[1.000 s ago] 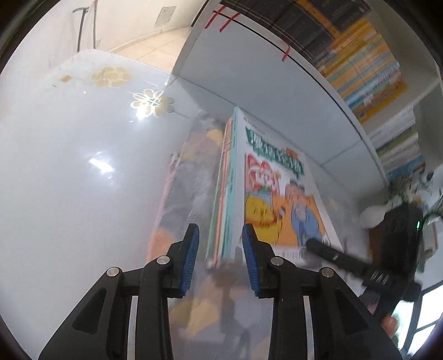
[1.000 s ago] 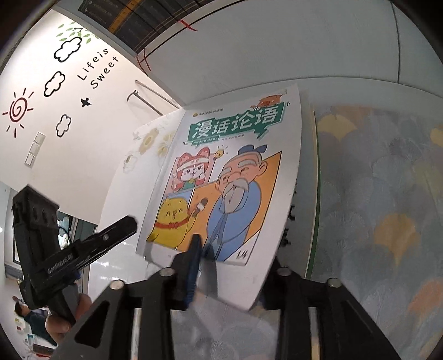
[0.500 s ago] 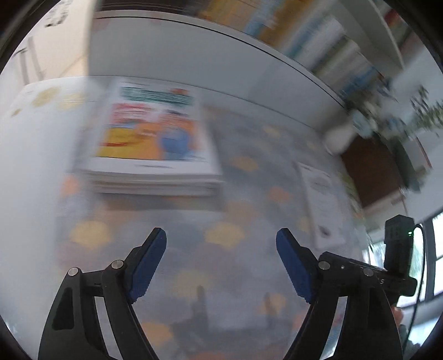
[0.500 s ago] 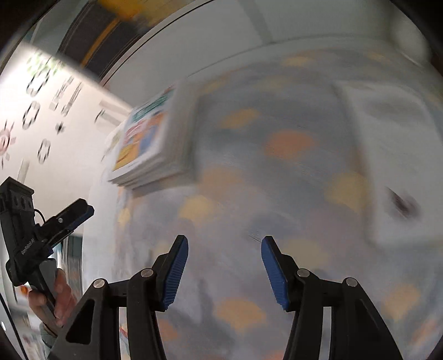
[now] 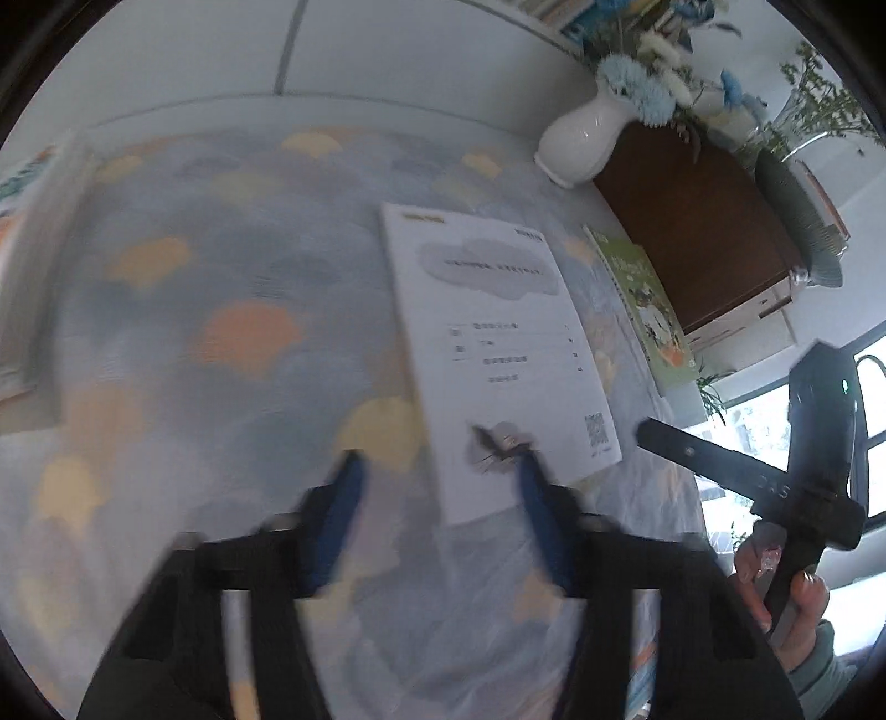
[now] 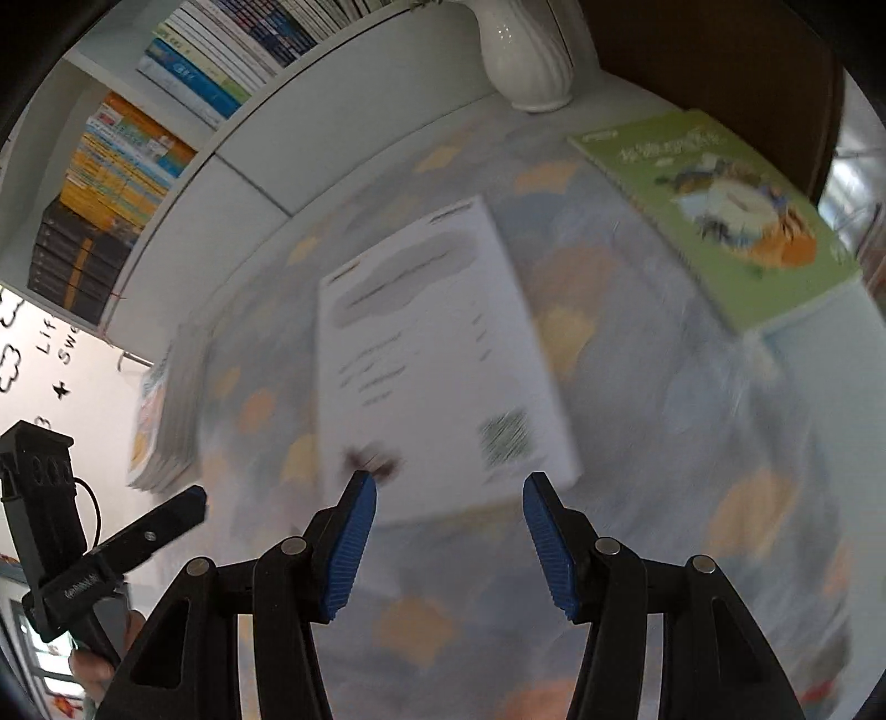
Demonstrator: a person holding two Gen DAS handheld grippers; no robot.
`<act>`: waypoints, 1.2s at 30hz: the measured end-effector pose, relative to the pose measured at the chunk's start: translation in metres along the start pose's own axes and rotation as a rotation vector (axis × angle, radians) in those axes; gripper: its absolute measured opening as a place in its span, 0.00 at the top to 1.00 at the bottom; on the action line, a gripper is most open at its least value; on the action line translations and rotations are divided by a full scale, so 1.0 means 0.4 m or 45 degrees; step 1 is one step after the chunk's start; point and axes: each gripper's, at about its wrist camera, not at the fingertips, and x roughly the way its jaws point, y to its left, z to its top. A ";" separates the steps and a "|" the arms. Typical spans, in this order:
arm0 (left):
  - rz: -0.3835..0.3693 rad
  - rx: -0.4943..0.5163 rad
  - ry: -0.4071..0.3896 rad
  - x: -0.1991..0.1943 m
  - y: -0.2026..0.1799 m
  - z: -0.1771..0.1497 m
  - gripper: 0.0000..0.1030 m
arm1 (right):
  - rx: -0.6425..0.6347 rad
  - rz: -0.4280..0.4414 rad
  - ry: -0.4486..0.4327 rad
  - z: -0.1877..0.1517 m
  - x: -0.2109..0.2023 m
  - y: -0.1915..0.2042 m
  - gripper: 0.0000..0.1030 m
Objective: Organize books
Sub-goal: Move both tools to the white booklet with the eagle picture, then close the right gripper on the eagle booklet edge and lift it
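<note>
Both grippers have left the stack of books (image 6: 166,410), which a second ago sat between their fingers; it now lies at the left edge of the patterned tablecloth (image 5: 221,310). Two loose books lie ahead: one white book (image 5: 493,354) face up at centre, one green book (image 6: 720,216) beyond it near the one white vase (image 6: 526,50). The left gripper (image 5: 437,487) has just been closing; its jaws stand apart, empty, above the white book's near edge. The right gripper (image 6: 449,487) is likewise parted and empty, just short of that book.
</note>
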 end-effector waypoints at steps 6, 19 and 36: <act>0.125 -0.087 -0.018 0.095 -0.014 0.007 0.68 | -0.130 -0.098 -0.037 0.059 0.055 -0.018 0.64; 0.089 -0.142 0.044 0.078 -0.076 -0.163 0.60 | -0.266 0.013 0.118 -0.031 0.058 -0.075 0.61; 0.135 -0.078 0.116 0.063 -0.133 -0.268 0.59 | -0.254 0.125 0.199 -0.101 0.012 -0.131 0.60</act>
